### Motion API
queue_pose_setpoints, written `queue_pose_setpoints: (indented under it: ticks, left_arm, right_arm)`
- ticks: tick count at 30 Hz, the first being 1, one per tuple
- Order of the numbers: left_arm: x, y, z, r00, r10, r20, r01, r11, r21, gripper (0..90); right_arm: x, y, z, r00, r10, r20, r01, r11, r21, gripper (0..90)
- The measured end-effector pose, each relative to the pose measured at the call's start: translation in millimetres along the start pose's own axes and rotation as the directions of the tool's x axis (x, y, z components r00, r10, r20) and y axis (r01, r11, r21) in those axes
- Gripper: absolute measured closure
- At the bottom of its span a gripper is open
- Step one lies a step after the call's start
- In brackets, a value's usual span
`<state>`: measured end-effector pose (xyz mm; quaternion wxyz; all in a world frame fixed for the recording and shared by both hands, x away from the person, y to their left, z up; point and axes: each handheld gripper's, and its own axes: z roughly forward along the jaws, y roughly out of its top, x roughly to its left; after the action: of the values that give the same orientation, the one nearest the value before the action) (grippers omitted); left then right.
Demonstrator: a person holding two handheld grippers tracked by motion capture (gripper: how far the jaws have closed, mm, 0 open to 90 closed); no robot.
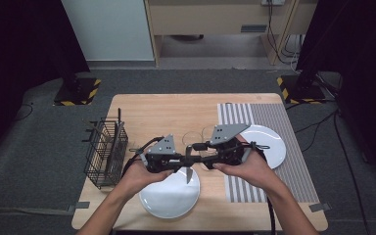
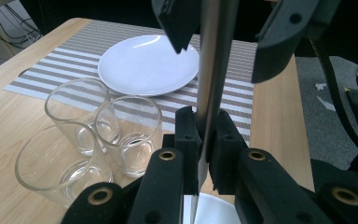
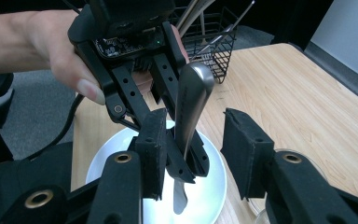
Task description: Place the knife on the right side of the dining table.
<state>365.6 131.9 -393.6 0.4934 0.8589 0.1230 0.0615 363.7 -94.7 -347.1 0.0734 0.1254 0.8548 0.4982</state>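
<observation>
Left gripper [image 2: 204,140] fingers clenched on the knife [image 3: 186,126], held upright over the near plate [image 1: 169,198]; right gripper [image 3: 193,154] fingers released either side of its handle, hand-over underway, placement pending.

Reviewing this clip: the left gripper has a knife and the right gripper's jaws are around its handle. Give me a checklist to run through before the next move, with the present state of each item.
1. Left gripper shut on the knife: ok, pads press the metal from both sides.
2. Right gripper jaws straddle the handle: ok, one jaw stands on each side.
3. Right pads pressing the handle: not ok, a gap shows on one side.
4. Knife upright, blade down over the near plate: ok.
5. Three glasses apart from the knife: ok, they stand to the side.
6. Far plate on the striped mat bare: ok.
</observation>
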Motion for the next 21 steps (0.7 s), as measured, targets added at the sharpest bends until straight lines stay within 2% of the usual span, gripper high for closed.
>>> queue_pose_setpoints:
  ticks: [13, 21]
  left_arm:
    - [-0.8, 2.2, 2.0, 0.9999, 0.007, 0.008, -0.007, 1.0000, 0.007, 83.3]
    - [-1.4, 3.0, 3.8, 0.9999, 0.010, 0.013, -0.010, 0.9999, 0.009, 83.3]
  right_arm:
    - [-2.1, 3.0, 9.0, 0.9997, 0.002, -0.026, -0.002, 1.000, -0.009, 63.7]
    - [-3.7, 2.7, 8.8, 0.9994, 0.003, -0.034, -0.004, 1.000, -0.018, 70.9]
